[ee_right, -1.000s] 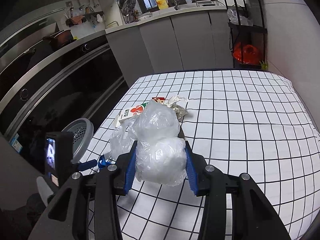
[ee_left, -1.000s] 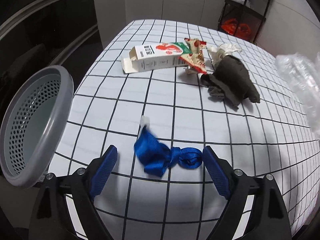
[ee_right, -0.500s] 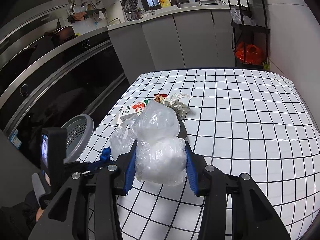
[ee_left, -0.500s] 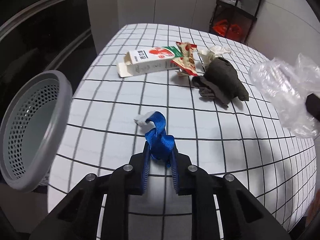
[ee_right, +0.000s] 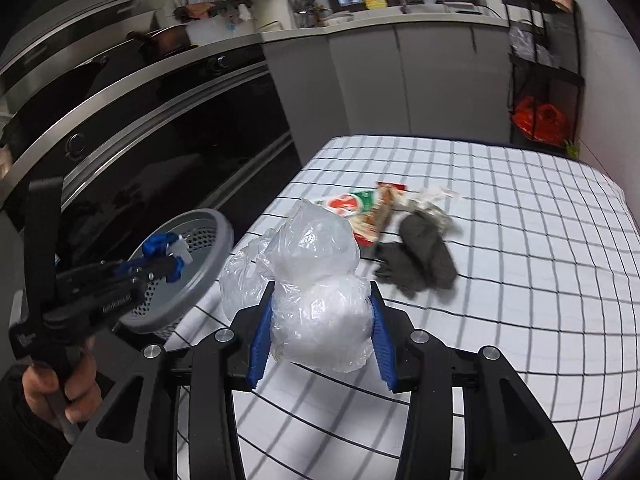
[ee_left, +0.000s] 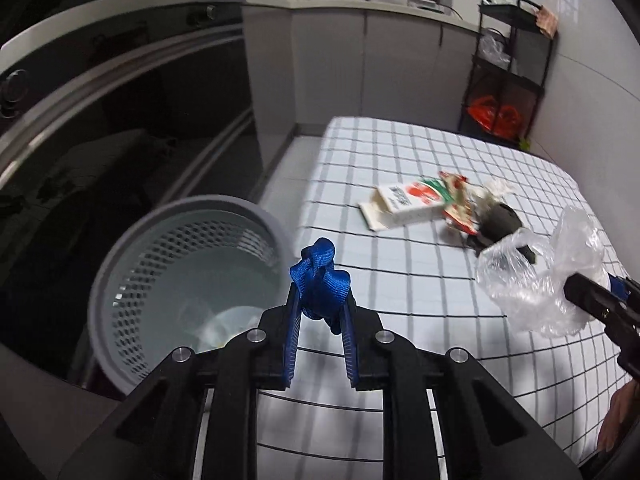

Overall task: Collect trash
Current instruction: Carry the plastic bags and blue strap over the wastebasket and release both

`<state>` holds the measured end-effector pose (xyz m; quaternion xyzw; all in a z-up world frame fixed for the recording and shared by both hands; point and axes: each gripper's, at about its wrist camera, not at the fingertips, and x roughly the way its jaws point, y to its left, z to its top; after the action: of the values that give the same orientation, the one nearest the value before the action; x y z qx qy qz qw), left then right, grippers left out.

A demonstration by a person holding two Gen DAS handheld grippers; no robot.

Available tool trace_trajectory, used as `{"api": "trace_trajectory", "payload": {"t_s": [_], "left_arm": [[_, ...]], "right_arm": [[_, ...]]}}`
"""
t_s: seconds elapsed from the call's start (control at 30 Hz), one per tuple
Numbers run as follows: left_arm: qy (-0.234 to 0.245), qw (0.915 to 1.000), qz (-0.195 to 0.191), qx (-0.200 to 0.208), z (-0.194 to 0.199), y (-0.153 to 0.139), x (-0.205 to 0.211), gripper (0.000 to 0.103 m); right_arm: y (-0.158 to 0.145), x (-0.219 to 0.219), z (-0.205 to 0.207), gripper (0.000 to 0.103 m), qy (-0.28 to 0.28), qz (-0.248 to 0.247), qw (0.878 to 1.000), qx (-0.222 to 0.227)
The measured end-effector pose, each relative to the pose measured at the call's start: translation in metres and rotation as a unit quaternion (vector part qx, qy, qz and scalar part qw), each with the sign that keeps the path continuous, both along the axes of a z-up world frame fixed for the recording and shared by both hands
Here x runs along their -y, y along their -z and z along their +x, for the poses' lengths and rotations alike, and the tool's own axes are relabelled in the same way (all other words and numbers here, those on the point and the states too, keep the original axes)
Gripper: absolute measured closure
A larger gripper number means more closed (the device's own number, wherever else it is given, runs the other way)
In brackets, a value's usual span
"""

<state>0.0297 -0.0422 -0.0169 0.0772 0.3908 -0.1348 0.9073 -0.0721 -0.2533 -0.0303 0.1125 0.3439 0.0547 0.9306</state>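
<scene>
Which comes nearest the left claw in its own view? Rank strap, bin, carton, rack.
1. Strap: clamped in the left claw.
2. Bin: just beyond, left.
3. Carton: on the table, ahead right.
4. Rack: far right, by the wall.

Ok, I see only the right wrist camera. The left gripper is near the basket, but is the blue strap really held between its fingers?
Observer: Yes. In the left wrist view the left gripper is shut on the blue strap, with one pad on each side.
Operator: Is the basket empty inside?
Observer: No. The basket has something pale at its bottom; I cannot tell what it is.
Operator: And the carton, half hidden behind my bag?
Observer: The carton lies flat on the table, with its open end toward the basket side.
</scene>
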Motion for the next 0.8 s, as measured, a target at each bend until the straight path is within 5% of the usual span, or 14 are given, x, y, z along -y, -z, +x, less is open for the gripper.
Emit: {"api": "trace_trajectory", "payload": {"t_s": [0.3, 0.8], "left_arm": [[-0.067, 0.9972, 0.018, 0.030, 0.027, -0.008, -0.067, 0.084], [-0.134, 0.9907, 0.006, -0.020, 0.068, 0.022, -0.123, 0.084]], "right_arm": [[0.001, -0.082, 0.053, 0.061, -0.062, 0.001, 0.998, 0.012], [0.021, -0.164, 0.126, 0.061, -0.119, -0.025, 0.993, -0.013]]}}
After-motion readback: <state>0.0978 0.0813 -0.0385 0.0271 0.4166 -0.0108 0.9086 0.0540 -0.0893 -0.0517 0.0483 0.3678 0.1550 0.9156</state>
